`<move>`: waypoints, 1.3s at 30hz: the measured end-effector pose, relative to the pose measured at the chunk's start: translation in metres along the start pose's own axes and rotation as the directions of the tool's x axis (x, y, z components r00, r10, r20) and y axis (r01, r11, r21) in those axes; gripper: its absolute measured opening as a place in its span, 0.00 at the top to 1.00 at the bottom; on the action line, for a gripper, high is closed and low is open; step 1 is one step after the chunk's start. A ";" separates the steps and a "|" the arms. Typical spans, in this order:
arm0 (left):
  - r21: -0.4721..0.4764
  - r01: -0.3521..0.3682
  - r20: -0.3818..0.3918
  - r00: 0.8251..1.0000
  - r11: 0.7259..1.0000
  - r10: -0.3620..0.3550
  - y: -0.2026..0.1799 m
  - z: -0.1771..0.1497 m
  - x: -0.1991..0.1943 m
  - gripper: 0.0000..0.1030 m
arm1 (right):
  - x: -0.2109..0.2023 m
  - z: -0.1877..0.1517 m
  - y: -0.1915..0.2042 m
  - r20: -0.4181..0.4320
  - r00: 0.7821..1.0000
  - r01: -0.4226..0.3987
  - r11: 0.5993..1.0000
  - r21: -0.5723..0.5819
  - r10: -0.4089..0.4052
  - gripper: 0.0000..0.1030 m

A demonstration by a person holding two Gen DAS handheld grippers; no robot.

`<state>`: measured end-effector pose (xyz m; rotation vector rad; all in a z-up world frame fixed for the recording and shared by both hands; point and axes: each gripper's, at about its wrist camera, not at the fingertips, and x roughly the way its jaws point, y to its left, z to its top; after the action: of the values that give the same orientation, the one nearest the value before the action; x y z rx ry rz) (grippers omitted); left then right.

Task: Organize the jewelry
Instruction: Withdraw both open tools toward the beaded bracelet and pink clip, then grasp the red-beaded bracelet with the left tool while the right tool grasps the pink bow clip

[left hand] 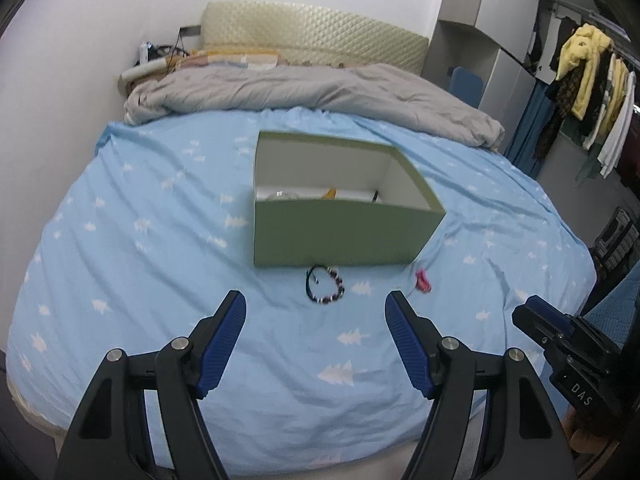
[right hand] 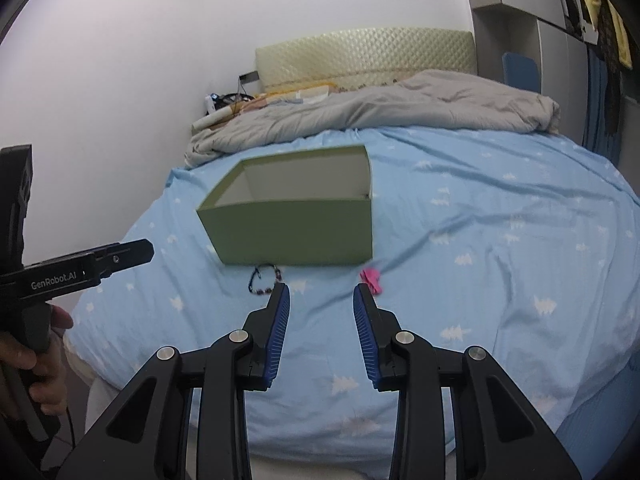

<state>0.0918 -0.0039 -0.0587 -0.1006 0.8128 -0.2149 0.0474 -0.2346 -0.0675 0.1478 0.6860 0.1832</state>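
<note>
An open green box [left hand: 344, 236] [right hand: 296, 236] stands on the blue bed sheet [left hand: 140, 264]; a few small items lie on its white floor. Just in front of it lie a dark beaded bracelet [left hand: 326, 286] [right hand: 264, 280] and a small pink item [left hand: 423, 281] [right hand: 372, 279]. My left gripper [left hand: 316, 300] hovers open above the sheet, a little short of the bracelet, nothing between its blue pads [left hand: 224, 344]. My right gripper [right hand: 321, 292] is open with a narrower gap and holds nothing; the bracelet is by its left fingertip, the pink item by its right one.
A rumpled grey duvet [left hand: 312, 88] and a padded headboard [left hand: 312, 32] lie beyond the box. A white wall runs along the left. Clothes [left hand: 588, 92] hang on a rack at the right, past the bed's edge. A hand [right hand: 36, 364] holds the left gripper's handle.
</note>
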 end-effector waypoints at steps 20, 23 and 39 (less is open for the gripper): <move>-0.036 0.030 -0.109 0.993 0.999 -0.034 0.007 -0.007 0.079 0.32 | 0.060 -0.013 -0.029 -0.085 0.995 0.050 0.998 0.037 -0.047 0.70; -0.038 0.036 -0.123 0.992 0.999 -0.040 0.007 -0.007 0.097 0.32 | 0.071 -0.013 -0.034 -0.097 0.994 0.057 0.998 0.041 -0.053 0.70; -0.032 0.031 -0.207 0.978 0.999 -0.037 0.015 -0.003 0.196 0.58 | 0.154 -0.004 -0.051 -0.167 0.983 0.080 0.996 0.031 -0.074 0.70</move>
<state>0.2229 -0.0341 -0.2019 -0.1205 1.0236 -0.2490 0.1682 -0.2505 -0.1752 0.1430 0.8601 0.1087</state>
